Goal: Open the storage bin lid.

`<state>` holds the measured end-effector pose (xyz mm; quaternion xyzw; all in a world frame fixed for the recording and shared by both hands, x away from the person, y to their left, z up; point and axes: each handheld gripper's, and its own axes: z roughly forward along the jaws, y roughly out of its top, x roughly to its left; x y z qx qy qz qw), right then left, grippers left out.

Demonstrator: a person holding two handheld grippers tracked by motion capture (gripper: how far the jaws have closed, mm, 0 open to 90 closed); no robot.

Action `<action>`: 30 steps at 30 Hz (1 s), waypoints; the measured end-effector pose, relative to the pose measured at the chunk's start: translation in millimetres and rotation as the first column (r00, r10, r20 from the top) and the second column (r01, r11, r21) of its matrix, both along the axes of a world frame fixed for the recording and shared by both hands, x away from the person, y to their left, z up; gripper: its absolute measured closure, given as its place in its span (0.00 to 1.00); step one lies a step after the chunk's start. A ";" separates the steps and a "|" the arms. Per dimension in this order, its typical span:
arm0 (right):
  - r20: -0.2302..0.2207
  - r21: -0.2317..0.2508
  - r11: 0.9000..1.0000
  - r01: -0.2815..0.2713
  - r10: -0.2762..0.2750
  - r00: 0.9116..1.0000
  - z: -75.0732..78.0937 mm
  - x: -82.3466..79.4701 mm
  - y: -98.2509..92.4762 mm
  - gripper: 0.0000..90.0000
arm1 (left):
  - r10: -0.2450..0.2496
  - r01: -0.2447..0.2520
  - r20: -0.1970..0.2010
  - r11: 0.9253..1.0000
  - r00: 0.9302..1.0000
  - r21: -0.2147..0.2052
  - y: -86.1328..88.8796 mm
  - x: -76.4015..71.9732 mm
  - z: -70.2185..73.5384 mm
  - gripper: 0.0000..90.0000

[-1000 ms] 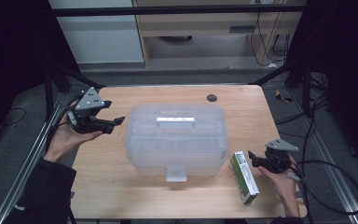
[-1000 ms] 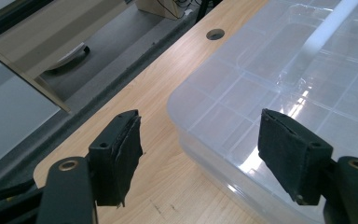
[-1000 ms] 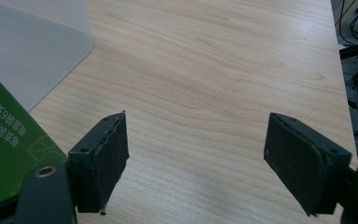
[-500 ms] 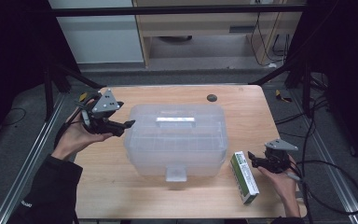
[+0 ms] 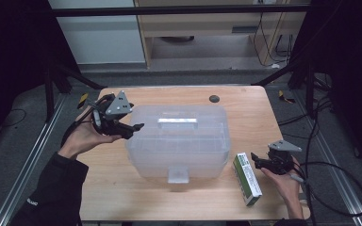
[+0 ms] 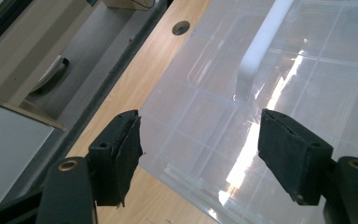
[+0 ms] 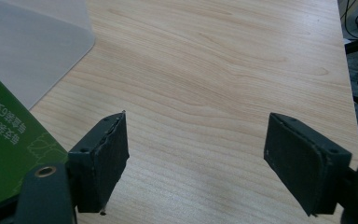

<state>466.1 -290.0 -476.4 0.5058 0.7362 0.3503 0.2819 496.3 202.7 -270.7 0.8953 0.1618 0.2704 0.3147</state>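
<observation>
Tongs first: both pairs gape wide, nothing between the jaws. Left tongs (image 5: 131,128) hover at the left rear corner of the bin (image 5: 178,141), jaws splayed across that corner in the left gripper view, one jaw over the desk (image 5: 122,188) edge, the other over the lid. Whether they touch the plastic, I cannot tell. Right tongs (image 5: 258,163) sit low near the desk's right front, jaws apart over bare wood, just beside the box (image 5: 246,178).

Now by size. The desk, pale wood, carries everything. On it, dead centre, the bin: big, clear plastic with rounded corners and a faint grid of ribs on the lid (image 6: 279,121). A white handle (image 5: 177,123) lies along the top towards the rear; the left gripper view catches it as a pale bar (image 6: 261,44) running across the lid. A small grey latch (image 5: 177,175) hangs at the bin's front edge.

Right of the bin, near its front right corner, lies the box, green and white, long and flat on the desk, pointing front to back. The right gripper view has its green face (image 7: 9,135) at the left jaw, with the bin's corner (image 7: 32,51) beyond.

Smallest: a dark round hole (image 5: 214,99) in the desk behind the bin, seen too in the left gripper view (image 6: 181,27).
</observation>
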 end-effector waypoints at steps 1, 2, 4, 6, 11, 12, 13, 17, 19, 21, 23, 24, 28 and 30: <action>-0.001 0.002 1.000 0.001 -0.001 1.000 0.2 -0.1 0.3 0.25 | -0.003 0.003 0.000 1.000 1.000 0.004 -1.5 0.0 0.3 0.33; -0.001 0.002 1.000 0.001 -0.001 1.000 0.2 -0.1 0.3 0.25 | -0.007 0.007 -0.001 1.000 1.000 0.012 -2.7 -0.2 1.0 0.33; -0.003 0.004 1.000 0.000 0.000 1.000 0.2 -0.2 0.3 0.26 | 0.010 -0.010 -0.013 1.000 1.000 0.015 -5.3 -2.3 1.5 0.33; -0.003 0.003 1.000 -0.001 0.001 1.000 0.2 -0.1 0.4 0.26 | 0.001 0.000 -0.014 1.000 1.000 0.030 -8.5 -2.2 2.2 0.33; -0.005 0.006 1.000 -0.005 0.005 1.000 -0.1 0.0 0.6 0.26 | -0.021 0.021 -0.005 0.998 1.000 0.055 -14.6 -2.9 2.3 0.33; -0.005 0.005 1.000 -0.005 0.005 1.000 0.0 0.0 0.5 0.27 | -0.040 0.040 0.004 0.998 0.999 0.054 -16.4 -2.0 2.0 0.33; -0.007 0.009 1.000 -0.002 0.002 1.000 0.1 0.0 0.6 0.27 | -0.033 0.034 -0.004 0.998 0.999 0.060 -17.2 -2.9 2.1 0.33; -0.010 0.006 1.000 -0.002 0.002 1.000 -0.3 0.4 0.7 0.27 | -0.046 0.046 0.003 0.995 0.999 0.089 -21.3 -3.5 1.5 0.33; -0.010 0.006 1.000 -0.004 0.004 1.000 -0.4 0.5 0.6 0.27 | -0.056 0.056 0.001 0.992 0.998 0.113 -23.8 -4.4 0.8 0.33; -0.013 0.009 1.000 -0.004 0.004 1.000 -0.4 0.7 0.5 0.27 | -0.064 0.064 0.001 0.990 0.998 0.126 -26.0 -4.9 0.2 0.33; -0.014 0.009 1.000 -0.004 0.004 1.000 -0.5 0.8 0.4 0.28 | -0.071 0.071 0.001 0.987 0.997 0.145 -28.6 -5.1 -0.2 0.33; -0.014 0.008 1.000 -0.004 0.004 1.000 -0.5 0.9 0.3 0.28 | -0.073 0.073 -0.001 0.986 0.997 0.148 -30.0 -5.1 -0.8 0.33; -0.018 0.012 1.000 -0.005 0.006 1.000 -0.9 1.1 0.8 0.29 | -0.086 0.084 0.002 0.981 0.996 0.173 -34.4 -3.4 -0.9 0.34; -0.019 0.011 1.000 -0.005 0.006 1.000 -1.1 1.3 0.8 0.29 | -0.089 0.087 0.005 0.980 0.996 0.181 -36.8 -2.8 -0.9 0.34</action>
